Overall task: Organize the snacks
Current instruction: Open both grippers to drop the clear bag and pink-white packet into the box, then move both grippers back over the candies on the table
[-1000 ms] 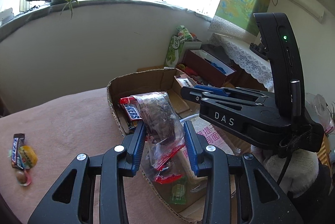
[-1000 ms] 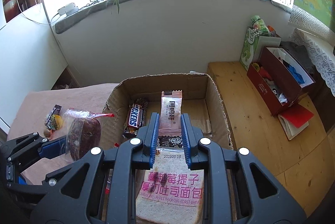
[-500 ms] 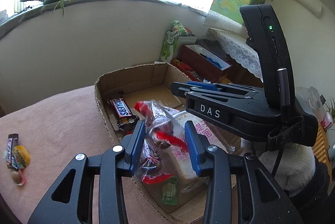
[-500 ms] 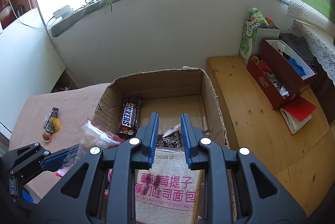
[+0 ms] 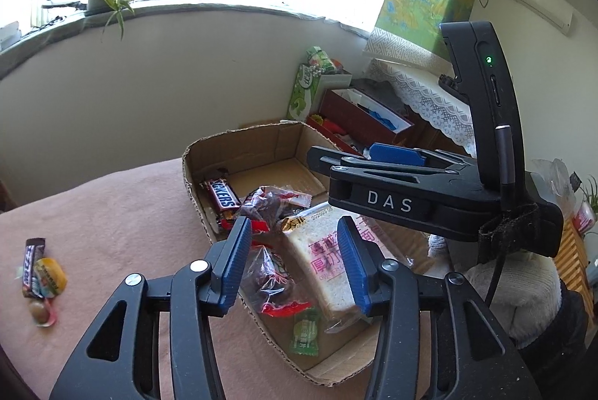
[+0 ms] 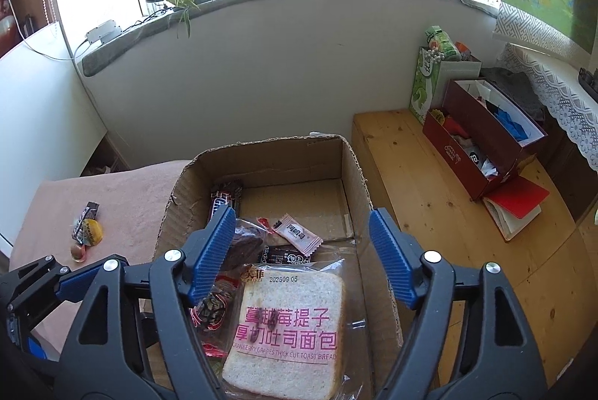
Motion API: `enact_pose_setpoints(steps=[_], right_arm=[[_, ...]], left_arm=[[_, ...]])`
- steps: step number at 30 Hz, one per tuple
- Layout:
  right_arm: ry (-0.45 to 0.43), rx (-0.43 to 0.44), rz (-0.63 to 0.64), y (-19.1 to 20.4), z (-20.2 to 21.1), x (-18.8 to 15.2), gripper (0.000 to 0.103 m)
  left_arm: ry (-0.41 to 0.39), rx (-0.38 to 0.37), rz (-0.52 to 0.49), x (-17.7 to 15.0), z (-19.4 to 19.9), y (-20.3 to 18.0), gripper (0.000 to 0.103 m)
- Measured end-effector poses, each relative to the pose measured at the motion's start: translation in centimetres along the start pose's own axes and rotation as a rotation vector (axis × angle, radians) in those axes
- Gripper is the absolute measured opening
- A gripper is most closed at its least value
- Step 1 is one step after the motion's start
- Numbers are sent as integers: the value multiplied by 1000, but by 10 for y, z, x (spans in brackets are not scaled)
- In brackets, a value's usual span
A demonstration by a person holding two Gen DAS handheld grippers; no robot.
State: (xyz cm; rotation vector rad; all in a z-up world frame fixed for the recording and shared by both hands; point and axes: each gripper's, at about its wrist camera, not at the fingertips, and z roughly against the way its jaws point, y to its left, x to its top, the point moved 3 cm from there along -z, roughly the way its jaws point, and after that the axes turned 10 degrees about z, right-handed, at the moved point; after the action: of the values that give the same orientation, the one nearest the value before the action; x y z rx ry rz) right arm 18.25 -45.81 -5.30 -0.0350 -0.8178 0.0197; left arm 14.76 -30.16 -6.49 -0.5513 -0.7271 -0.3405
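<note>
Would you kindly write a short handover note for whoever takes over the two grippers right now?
Left gripper: open, jaws just opening, nothing held.
Right gripper: open, jaws just opened wide, nothing held.
In the cardboard box: toast bread, Snickers bar, two clear bags of dark snacks, pink sachet, green candy.
Left: small candies on the pink cloth.

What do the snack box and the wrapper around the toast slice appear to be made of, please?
The box looks like plain brown corrugated cardboard, matte: its torn rim shows fluting. The toast wrapper seems to be thin clear plastic film, glossy: the bread shows through, and it wrinkles and glints under pink print.
</note>
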Motion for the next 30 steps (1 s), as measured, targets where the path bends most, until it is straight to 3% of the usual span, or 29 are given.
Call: enact_pose_setpoints(steps=[2, 18, 30], right_arm=[[-2, -1, -1, 1, 3, 0, 84], [-30, 7, 6, 28, 31, -1, 89], [-66, 76, 48, 82, 50, 2, 89]], left_arm=[[-6, -1, 2, -1, 4, 0, 52], [-66, 29, 28, -4, 40, 21, 53], [-90, 112, 114, -12, 69, 86, 53]])
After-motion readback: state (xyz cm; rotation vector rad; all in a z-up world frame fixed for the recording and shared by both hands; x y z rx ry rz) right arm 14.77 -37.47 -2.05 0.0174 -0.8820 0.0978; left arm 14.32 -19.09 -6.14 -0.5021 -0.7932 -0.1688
